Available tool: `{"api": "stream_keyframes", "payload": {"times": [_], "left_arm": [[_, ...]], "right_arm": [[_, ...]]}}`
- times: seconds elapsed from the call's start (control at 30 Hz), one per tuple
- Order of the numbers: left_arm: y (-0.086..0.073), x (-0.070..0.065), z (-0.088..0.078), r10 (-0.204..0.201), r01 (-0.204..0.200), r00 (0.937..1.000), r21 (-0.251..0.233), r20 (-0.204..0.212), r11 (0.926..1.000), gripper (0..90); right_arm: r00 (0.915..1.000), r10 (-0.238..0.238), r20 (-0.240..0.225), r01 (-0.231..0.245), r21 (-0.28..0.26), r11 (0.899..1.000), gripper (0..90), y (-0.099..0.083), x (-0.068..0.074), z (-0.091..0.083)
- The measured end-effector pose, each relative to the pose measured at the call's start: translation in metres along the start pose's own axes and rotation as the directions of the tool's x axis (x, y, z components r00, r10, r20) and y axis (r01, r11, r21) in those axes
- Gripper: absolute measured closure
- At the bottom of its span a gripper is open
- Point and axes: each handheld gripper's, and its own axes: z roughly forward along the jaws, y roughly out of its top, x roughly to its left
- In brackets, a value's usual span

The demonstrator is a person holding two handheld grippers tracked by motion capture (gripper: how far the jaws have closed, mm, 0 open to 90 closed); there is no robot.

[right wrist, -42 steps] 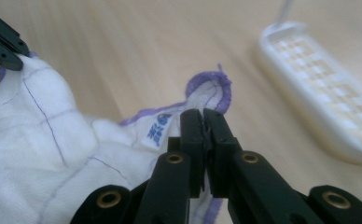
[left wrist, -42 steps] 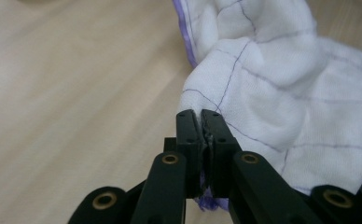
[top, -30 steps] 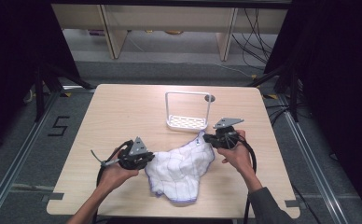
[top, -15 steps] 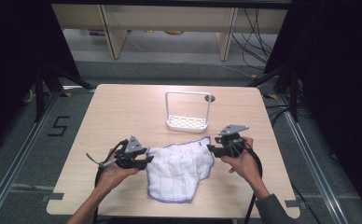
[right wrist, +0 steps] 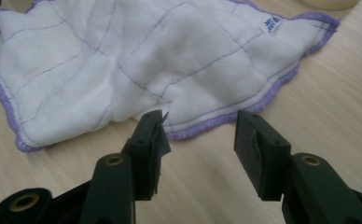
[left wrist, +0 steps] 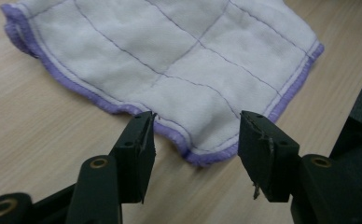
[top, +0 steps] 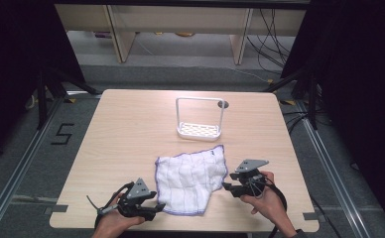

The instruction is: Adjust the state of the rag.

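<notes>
Now the bench (top: 131, 129) carries the cloth (top: 190, 178) spread flat and nearly square, where a second ago it hung bunched and lifted between the two tools. The cloth was drawn toward the person, laid down and let go; it lies between the two tools, with the white wire rack (top: 200, 119) beyond it on the far side and apart from it.

Left tool (top: 140, 201): jaws have just been opening and now stand released. In the left gripper view the cloth's purple-hemmed edge (left wrist: 193, 156) lies on the bench just ahead of the left tool (left wrist: 195, 135), reaching into the gap between the fingertips, with neither pad pressing on it.

Right tool (top: 240, 183): jaws have likewise parted within the last second and stand released. In the right gripper view the hem (right wrist: 207, 123) lies just ahead of the right tool (right wrist: 200, 128) and clear of both pads, with bare bench between them. A small label (right wrist: 270, 24) shows at the cloth's far corner.

Assessment: the spreading step appears complete. The cloth rests free on the bench, with slight ripples along the near hem and a soft crease across the middle. Any fold or further smoothing would call for a fresh grip, most likely at the near corners lying closest to each tool.
</notes>
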Motion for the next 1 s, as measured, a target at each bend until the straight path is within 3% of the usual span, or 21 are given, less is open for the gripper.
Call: {"api": "stream_keyframes", "payload": {"times": [0.03,0.13,0.33,0.4,0.47,0.5,0.53,0.6,0.67,0.73,0.8,0.87,0.93,1.0], "left_arm": [[0.0,-0.001,0.001,0.025,-0.025,0.9997,0.011,-0.003,0.9996,45.3],[-0.001,-0.003,0.007,0.041,-0.041,0.9991,0.034,-0.011,0.9986,49.3],[-0.002,-0.002,0.011,0.123,-0.122,0.9921,0.047,-0.025,0.9914,80.3],[-0.002,-0.001,0.011,0.134,-0.132,0.9907,0.05,-0.026,0.99,85.0],[-0.001,0.001,0.01,0.146,-0.145,0.989,0.043,-0.024,0.9885,85.9],[0.0,0.0,0.008,0.127,-0.126,0.9917,0.03,-0.024,0.9916,86.1],[0.001,0.002,0.004,0.156,-0.155,0.9873,0.027,-0.03,0.9875,86.2],[0.002,0.001,0.001,0.148,-0.147,0.9887,0.014,-0.027,0.989,86.5],[0.003,0.001,-0.006,0.15,-0.15,0.9886,0.004,-0.02,0.9888,86.8],[0.0,0.002,-0.012,0.15,-0.15,0.9885,0.001,-0.023,0.9887,87.0],[-0.003,0.001,-0.014,0.145,-0.145,0.9893,0.004,-0.012,0.9894,86.9],[-0.01,-0.004,-0.015,0.121,-0.121,0.9926,0.02,0.012,0.9925,86.9],[-0.014,-0.011,-0.016,0.166,-0.167,0.9856,0.042,0.032,0.985,86.8],[-0.018,-0.017,-0.015,0.168,-0.17,0.9849,0.061,0.042,0.9835,86.7]], "right_arm": [[0.9999,0.005,-0.016,-0.005,0.002,1.0,53.1,0.0,0.003,0.0],[0.9997,-0.012,-0.023,0.012,-0.002,1.0,53.3,-0.002,0.011,0.007],[0.9985,-0.042,-0.035,0.044,0.036,0.998,56.8,0.002,0.017,0.023],[0.9972,-0.064,-0.039,0.066,0.058,0.996,62.1,0.004,0.017,0.029],[0.9959,-0.083,-0.036,0.086,0.087,0.993,73.0,0.007,0.016,0.036],[0.9935,-0.105,-0.045,0.108,0.08,0.991,79.3,0.007,0.013,0.038],[0.9936,-0.096,-0.06,0.099,0.063,0.993,84.2,0.007,0.011,0.039],[0.9946,-0.093,-0.048,0.097,0.091,0.991,86.4,0.011,0.009,0.035],[0.9906,-0.127,-0.052,0.129,0.044,0.991,87.1,0.013,0.006,0.025],[0.9887,-0.137,-0.062,0.138,0.024,0.99,87.1,0.015,0.006,-0.002],[0.987,-0.146,-0.068,0.146,0.007,0.989,87.1,0.014,0.006,-0.012],[0.9874,-0.141,-0.073,0.143,0.027,0.989,87.1,0.005,0.008,-0.027],[0.9856,-0.138,-0.098,0.144,0.059,0.988,87.1,-0.003,0.012,-0.033],[0.9814,-0.142,-0.13,0.154,0.091,0.984,87.0,-0.013,0.018,-0.031]]}}
